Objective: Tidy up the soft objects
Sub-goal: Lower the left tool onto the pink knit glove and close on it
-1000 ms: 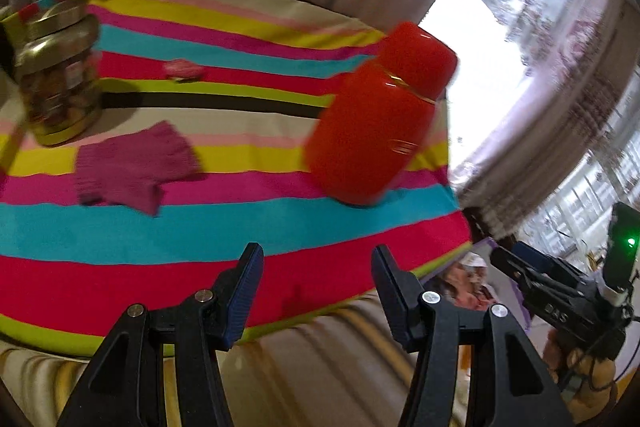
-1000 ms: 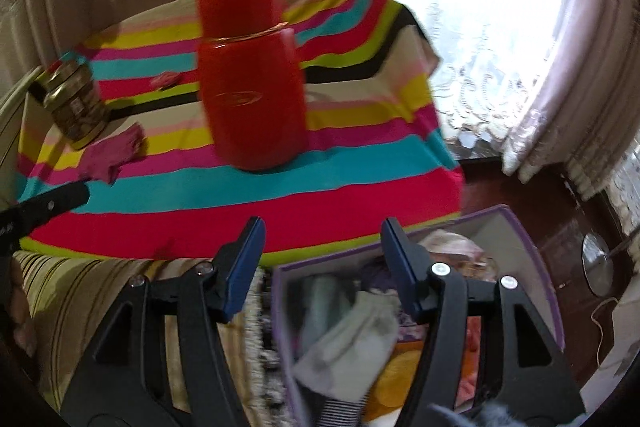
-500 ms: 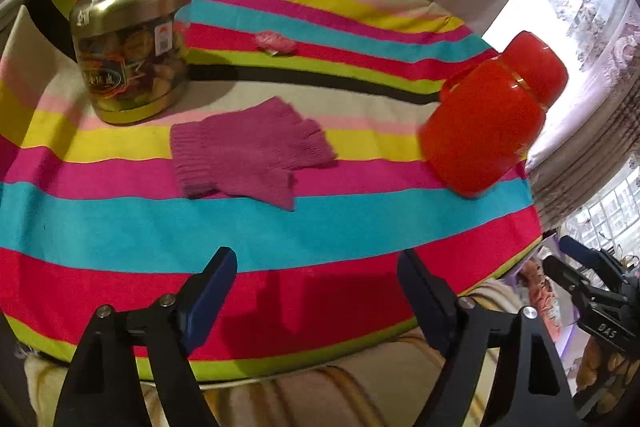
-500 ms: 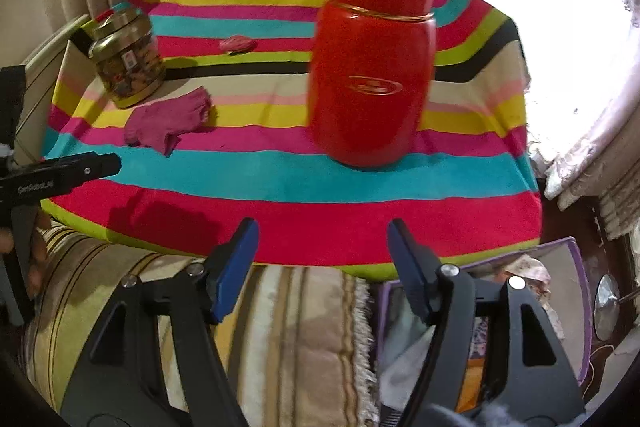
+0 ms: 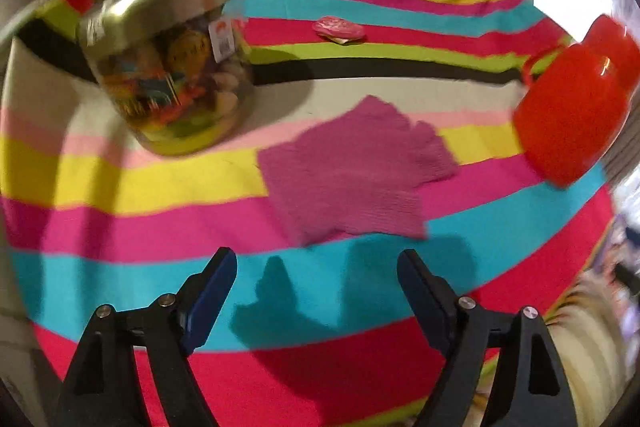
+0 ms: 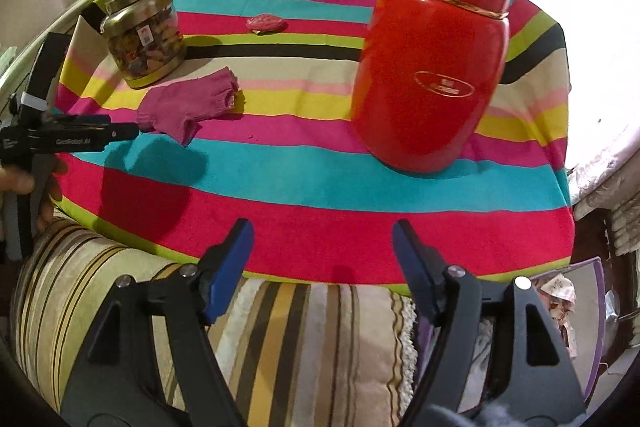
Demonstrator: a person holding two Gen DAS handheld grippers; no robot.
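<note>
Left wrist view, blurred: the red flask [image 5: 572, 111] is cut off at the right edge. The glass jar [image 5: 176, 67], upper left, holds mixed coloured items too smeared to name. The pink glove [image 5: 352, 179] lies flat at frame centre, above the left gripper [image 5: 316, 287], whose jaws stand apart and empty. Right wrist view: a box [image 6: 596, 307], lower right, is mostly hidden. The right gripper [image 6: 322, 259] is opening, nothing between its jaws.

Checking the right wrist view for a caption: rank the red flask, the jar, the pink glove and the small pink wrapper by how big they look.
1. Red flask, though it stands nearest the camera.
2. Jar and glove: too alike to rank.
3. Wrapper, clearly smallest.
</note>
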